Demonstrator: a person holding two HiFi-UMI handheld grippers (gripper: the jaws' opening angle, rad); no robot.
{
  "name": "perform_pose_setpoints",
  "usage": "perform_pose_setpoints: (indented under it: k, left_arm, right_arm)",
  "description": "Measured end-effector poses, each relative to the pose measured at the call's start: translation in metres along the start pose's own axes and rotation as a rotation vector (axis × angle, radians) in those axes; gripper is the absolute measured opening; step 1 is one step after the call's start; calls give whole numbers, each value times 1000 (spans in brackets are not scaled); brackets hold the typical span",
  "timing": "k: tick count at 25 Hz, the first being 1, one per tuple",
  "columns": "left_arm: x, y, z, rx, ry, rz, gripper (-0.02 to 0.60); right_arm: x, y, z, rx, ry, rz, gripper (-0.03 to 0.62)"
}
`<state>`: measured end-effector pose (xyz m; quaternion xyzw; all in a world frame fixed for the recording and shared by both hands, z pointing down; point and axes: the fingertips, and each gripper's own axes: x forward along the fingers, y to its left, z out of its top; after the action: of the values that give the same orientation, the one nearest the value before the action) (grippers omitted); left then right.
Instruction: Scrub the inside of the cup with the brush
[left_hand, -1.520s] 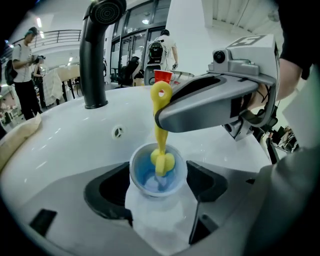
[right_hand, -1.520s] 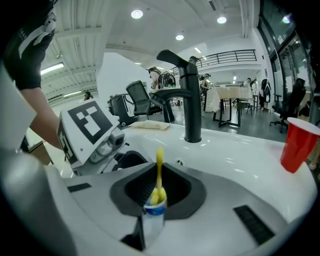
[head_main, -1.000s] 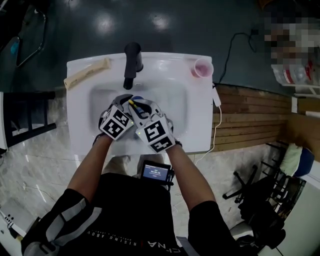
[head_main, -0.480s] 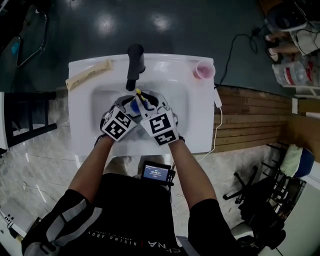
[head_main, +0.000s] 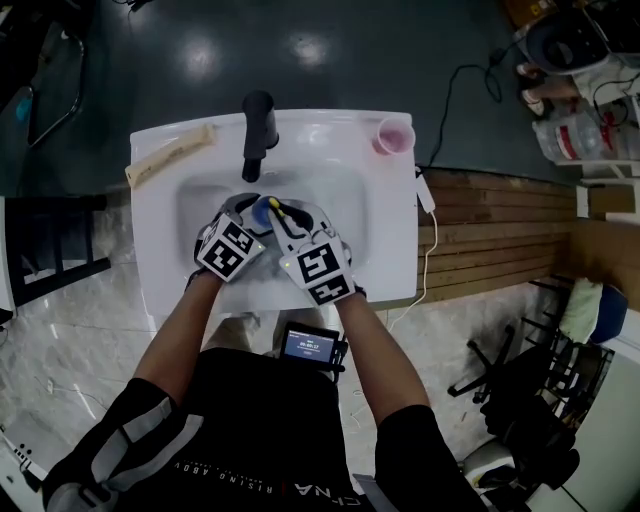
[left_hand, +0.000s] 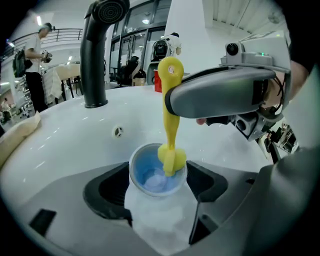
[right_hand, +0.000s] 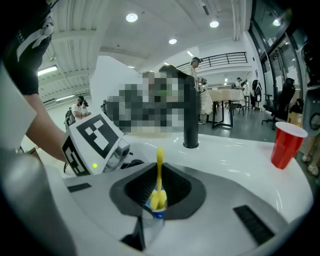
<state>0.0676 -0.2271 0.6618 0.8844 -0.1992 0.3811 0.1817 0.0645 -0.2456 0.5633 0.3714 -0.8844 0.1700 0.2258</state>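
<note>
**Brush head in cup, over sink**

Left tool (left_hand: 158, 186) is clamping the cup (left_hand: 150, 176) above the sink (head_main: 335, 195), below the faucet (head_main: 258, 128). The yellow brush (left_hand: 170, 117) is resting its head inside the cup's right wall. Right tool (right_hand: 158, 199) is pinching the brush handle. A red cup (head_main: 392, 137) is standing on the rim at the far right.

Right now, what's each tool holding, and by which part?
Left tool grips the cup by its sides, below the rim. Right tool grips the yellow brush by its upper handle; head in the cup.
</note>
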Motion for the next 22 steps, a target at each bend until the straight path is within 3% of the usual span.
perform_pose_setpoints:
  k: [10,18,22]
  left_arm:
    - [-1,-5,-5,50,33,-31,350]
    - [-1,-4,1,68,4,-21,351]
    - [2,-5,0,73,11,-21,351]
  right_arm:
    - [-7,1,24,59,-62,-38,40]
    - [-46,-14,54,76,-153,-99,38]
    - [-68,-24,50,66,-147,-125,38]
